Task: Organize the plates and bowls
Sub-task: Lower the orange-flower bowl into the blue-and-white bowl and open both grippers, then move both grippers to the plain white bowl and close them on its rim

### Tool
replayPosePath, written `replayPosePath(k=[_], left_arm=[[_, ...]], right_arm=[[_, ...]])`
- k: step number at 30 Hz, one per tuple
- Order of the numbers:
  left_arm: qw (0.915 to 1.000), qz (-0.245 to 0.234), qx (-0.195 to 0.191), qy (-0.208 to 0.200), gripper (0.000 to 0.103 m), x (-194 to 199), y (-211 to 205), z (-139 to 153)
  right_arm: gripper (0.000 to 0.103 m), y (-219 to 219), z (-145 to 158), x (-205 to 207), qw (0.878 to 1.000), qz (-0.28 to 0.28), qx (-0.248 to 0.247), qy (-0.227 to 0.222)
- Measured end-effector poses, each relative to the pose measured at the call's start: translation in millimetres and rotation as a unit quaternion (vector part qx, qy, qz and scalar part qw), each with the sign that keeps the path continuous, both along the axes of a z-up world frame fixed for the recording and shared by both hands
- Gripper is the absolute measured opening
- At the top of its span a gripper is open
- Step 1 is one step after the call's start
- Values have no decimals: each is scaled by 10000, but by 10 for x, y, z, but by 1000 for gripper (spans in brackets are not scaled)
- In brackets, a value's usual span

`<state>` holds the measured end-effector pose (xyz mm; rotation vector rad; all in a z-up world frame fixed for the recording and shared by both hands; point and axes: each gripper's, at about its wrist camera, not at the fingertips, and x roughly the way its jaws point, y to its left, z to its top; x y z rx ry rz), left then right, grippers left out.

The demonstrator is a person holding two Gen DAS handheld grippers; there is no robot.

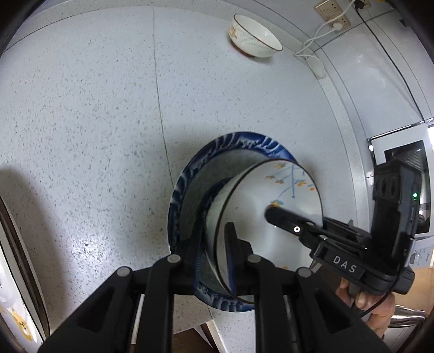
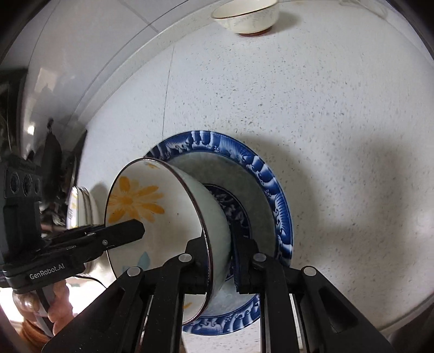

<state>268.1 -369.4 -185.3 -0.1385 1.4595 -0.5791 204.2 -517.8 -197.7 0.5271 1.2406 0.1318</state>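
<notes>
A white bowl with yellow flowers inside (image 1: 271,217) (image 2: 152,217) sits in the middle of a blue-patterned plate (image 1: 187,190) (image 2: 265,173) on the speckled counter. My left gripper (image 1: 214,244) is shut on the bowl's rim on one side. My right gripper (image 2: 219,244) is shut on the rim on the opposite side; it also shows in the left wrist view (image 1: 287,220), one finger inside the bowl. The left gripper shows in the right wrist view (image 2: 127,230). A second white bowl (image 1: 255,36) (image 2: 245,16) stands far back on the counter.
Wall sockets with a white cable (image 1: 317,40) are at the back. A microwave (image 1: 407,176) stands to the right. The counter's front edge (image 1: 190,325) is close below the plate. Stacked dishes (image 2: 81,206) lie to the left of the bowl.
</notes>
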Motion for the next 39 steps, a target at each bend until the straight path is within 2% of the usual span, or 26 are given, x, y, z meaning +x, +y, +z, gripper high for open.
replayPosePath(k=[4,6,11,15,19,21,22,23,25,31,35,39], left_arm=[[9999,49,-37,-132,15,-15,-50,-31],[9997,106,-35,-215,15,-27,-19,6],[9991,153,-76,-380,15,-49,73,125],[9973,98,-50,-731,16,-130,209,337],[9947,316,-332,-925,16,-33,319,542],[9932,479,-564,-903,19,148,320,616],[9928,525,-627,-877,34,226,315,630],[9922,592,-704,-846,54,320,298,640],[9909,698,-859,-760,67,555,215,629],[9913,757,-889,-614,67,1395,-193,492],[9916,816,-897,-446,67,1971,-484,314],[9932,777,-842,-231,67,2429,-757,134]], right_arm=[[14,136,-75,3,9990,165,-426,16],[15,142,-118,1,9987,161,-478,6],[27,-13,-104,-93,9991,-71,-369,-201],[36,-92,-15,-170,9982,-98,-397,-445],[49,-265,135,-225,9966,-121,-357,-726],[53,-341,190,-144,9957,-195,-340,-842],[54,-339,233,-82,9950,-260,-353,-894],[58,-371,299,-30,9944,-311,-368,-935],[62,-522,356,70,9932,-396,-366,-1036],[71,-1046,320,731,9905,-730,-103,-1160],[72,-1416,258,1260,9893,-913,135,-1130],[72,-1483,113,1821,9901,-884,352,-1035]])
